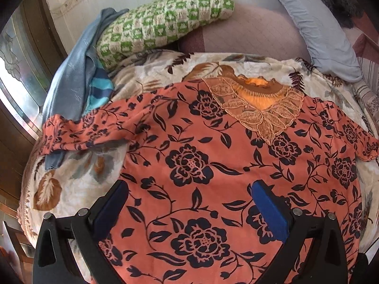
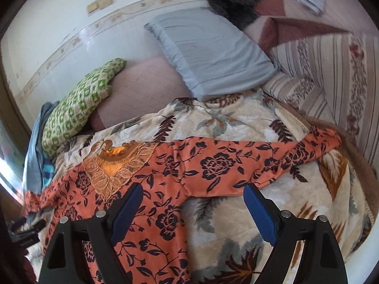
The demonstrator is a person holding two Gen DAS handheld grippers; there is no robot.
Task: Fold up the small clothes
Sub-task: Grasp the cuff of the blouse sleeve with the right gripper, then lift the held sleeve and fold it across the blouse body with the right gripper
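An orange blouse [image 1: 189,146] with dark flower print and a lace collar [image 1: 258,104] lies spread flat on a cream leaf-print blanket [image 1: 78,177]. Its sleeves reach out to both sides. My left gripper [image 1: 189,191] is open and empty, hovering over the blouse's body. In the right wrist view the blouse [image 2: 165,177] lies left of centre with its right sleeve [image 2: 284,158] stretched to the right. My right gripper [image 2: 193,196] is open and empty, above the blouse's right side seam, below the sleeve.
A green checked cushion [image 1: 161,21], a grey pillow [image 2: 213,52] and a mauve cushion [image 1: 248,33] lie at the bed's far side by the wall. Blue-grey clothes [image 1: 68,80] are piled at the left edge by a window. A striped sheet [image 2: 343,82] lies to the right.
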